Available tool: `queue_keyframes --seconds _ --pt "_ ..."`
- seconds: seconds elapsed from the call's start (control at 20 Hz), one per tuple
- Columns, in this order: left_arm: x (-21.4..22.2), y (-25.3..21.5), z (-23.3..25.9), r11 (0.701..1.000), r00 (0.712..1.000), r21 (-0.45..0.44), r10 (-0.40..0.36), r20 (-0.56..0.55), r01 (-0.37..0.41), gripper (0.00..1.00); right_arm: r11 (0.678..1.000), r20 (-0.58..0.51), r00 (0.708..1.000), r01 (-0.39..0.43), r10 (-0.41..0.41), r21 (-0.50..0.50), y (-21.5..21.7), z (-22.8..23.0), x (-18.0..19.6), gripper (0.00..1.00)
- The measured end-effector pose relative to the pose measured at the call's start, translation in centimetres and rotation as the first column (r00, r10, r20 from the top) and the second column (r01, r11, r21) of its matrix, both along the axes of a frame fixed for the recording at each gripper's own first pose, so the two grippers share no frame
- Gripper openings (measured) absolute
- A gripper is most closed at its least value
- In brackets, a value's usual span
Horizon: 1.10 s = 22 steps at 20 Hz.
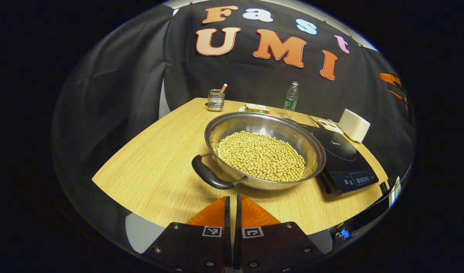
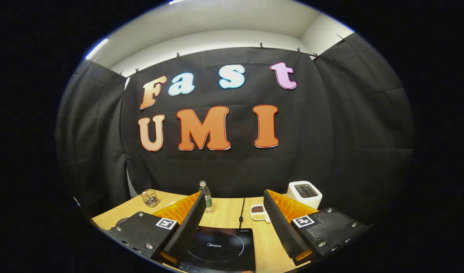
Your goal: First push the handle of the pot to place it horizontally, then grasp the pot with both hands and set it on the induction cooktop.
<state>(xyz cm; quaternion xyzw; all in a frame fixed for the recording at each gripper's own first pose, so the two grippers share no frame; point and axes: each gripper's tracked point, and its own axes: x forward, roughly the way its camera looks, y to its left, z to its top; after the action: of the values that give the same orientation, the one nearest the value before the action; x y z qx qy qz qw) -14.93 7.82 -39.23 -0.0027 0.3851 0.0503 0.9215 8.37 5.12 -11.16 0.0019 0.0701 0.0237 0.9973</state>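
Note:
A steel pot (image 1: pixel 292 136) full of yellow beans (image 1: pixel 260 156) sits on the wooden table (image 1: pixel 156 159) in the left gripper view. Its black handle (image 1: pixel 208 175) points toward the near left, just ahead of my left gripper (image 1: pixel 233 203), which is shut with nothing between its orange fingers. The black induction cooktop (image 1: pixel 343 157) lies right of the pot, touching or nearly touching its rim. In the right gripper view my right gripper (image 2: pixel 233 201) stands open above the cooktop (image 2: pixel 216 245), with nothing between its fingers.
At the table's back stand a wire holder (image 1: pixel 215 99), a plastic bottle (image 1: pixel 291 97), a packet (image 1: pixel 256 109) and a white box-shaped appliance (image 1: pixel 354 124). The right gripper view shows the bottle (image 2: pixel 205 195), a small dish (image 2: pixel 259 212), the cooktop's cord (image 2: pixel 241 210) and the white appliance (image 2: pixel 304 192).

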Motion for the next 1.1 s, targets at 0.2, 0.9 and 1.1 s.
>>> queue_keyframes --seconds 0.2,0.9,1.1 --pt "0.9 0.5 -0.6 1.000 1.000 -0.015 0.019 -0.005 -0.019 0.04 1.000 -0.004 1.000 0.000 0.000 -0.002 0.6 -0.1 0.5 0.95" --pt "3.5 3.9 -0.7 0.999 0.999 -0.025 0.037 -0.009 -0.037 0.04 1.000 0.030 1.000 0.005 -0.005 -0.011 1.6 1.2 0.1 0.95" --pt "4.5 5.4 -0.8 1.000 1.000 -0.002 0.023 -0.012 -0.023 0.04 1.000 0.021 1.000 0.009 -0.009 -0.005 1.8 0.5 0.3 0.95"
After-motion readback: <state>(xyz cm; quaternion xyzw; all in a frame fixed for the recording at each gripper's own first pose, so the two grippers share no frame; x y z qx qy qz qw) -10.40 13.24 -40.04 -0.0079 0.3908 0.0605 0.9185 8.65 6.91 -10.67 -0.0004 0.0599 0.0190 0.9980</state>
